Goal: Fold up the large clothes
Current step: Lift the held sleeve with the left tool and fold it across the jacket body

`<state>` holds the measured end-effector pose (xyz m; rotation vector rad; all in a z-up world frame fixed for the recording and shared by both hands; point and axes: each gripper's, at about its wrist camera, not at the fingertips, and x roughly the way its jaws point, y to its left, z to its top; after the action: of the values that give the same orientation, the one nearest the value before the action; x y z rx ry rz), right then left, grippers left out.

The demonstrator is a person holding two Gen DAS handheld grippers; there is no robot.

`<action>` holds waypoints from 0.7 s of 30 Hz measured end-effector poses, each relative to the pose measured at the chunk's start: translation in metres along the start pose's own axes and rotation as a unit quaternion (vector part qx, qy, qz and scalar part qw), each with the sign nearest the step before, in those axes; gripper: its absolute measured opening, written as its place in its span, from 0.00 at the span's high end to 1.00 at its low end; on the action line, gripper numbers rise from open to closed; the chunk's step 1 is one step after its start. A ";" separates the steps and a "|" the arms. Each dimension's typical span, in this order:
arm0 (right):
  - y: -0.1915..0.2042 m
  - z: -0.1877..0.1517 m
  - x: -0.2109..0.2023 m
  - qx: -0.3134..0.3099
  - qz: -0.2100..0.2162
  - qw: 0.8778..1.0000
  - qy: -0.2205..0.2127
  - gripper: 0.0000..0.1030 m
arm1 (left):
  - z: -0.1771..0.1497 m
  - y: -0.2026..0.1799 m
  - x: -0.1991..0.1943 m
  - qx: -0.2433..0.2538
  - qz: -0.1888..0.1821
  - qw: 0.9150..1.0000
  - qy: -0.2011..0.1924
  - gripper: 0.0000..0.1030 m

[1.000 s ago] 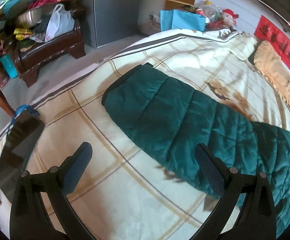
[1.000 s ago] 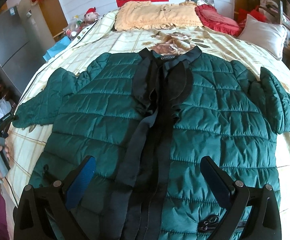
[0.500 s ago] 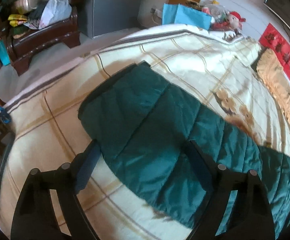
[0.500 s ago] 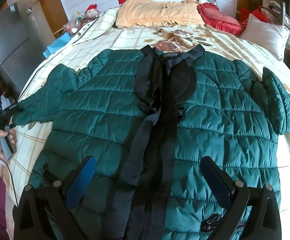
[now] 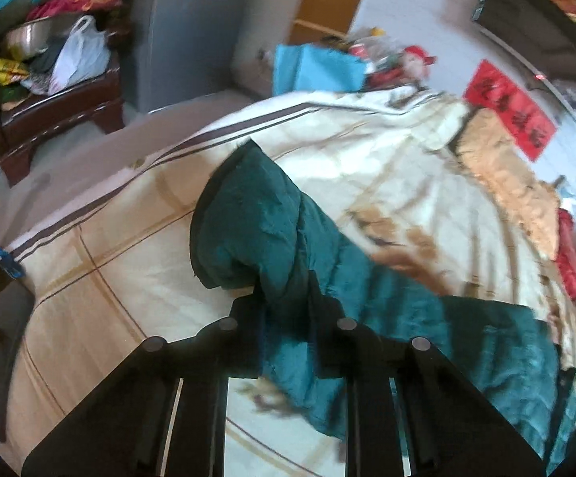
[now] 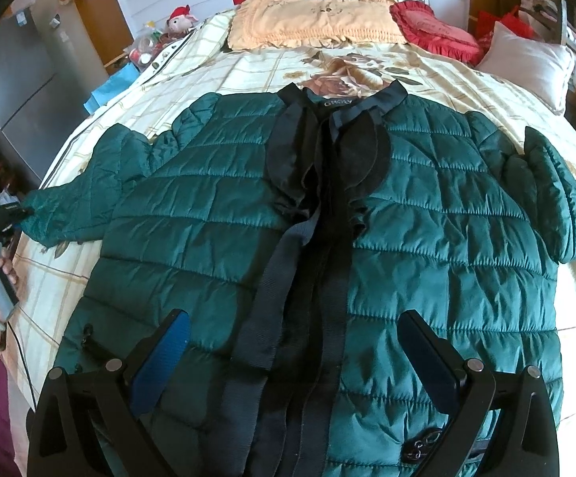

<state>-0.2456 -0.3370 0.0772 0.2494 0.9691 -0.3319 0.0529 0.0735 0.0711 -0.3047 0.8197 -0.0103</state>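
A large dark green quilted jacket (image 6: pixel 427 214) with a black front placket lies spread flat, front up, on the bed. My right gripper (image 6: pixel 294 357) is open and empty, hovering over the jacket's lower front. My left gripper (image 5: pixel 286 318) is shut on the jacket's left sleeve (image 5: pixel 256 218), which bunches up between the fingers near the cuff. In the right wrist view the left gripper (image 6: pixel 17 212) shows at the sleeve's end (image 6: pixel 57 214), held by a hand. The jacket's other sleeve (image 6: pixel 558 198) lies out to the right.
The bed (image 6: pixel 248 63) has a cream plaid cover. A yellow pillow (image 6: pixel 312 20), a red cushion (image 6: pixel 431 28) and a white pillow (image 6: pixel 526 63) lie at its head. A wooden bench with clutter (image 5: pixel 49 91) and a grey cabinet (image 5: pixel 196 28) stand beyond the bed's left side.
My left gripper moved forward over the sleeve and closed on it; the sleeve now bunches and lifts near the cuff. My right gripper stayed open and nearly still.
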 end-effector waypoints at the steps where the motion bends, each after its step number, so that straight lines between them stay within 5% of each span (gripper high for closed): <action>1: 0.000 0.000 -0.001 0.002 0.002 1.000 0.000 0.00 | -0.001 -0.005 -0.008 0.004 -0.010 1.000 -0.003 0.86; 21: -0.035 -0.011 -0.026 0.037 0.009 0.999 -0.023 0.00 | -0.056 -0.160 -0.104 0.135 -0.139 0.981 -0.002 0.86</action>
<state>-0.2810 -0.3614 0.0911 0.3155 0.9099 -0.3560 -0.0407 -0.0813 0.1533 -0.1608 0.7565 -0.3793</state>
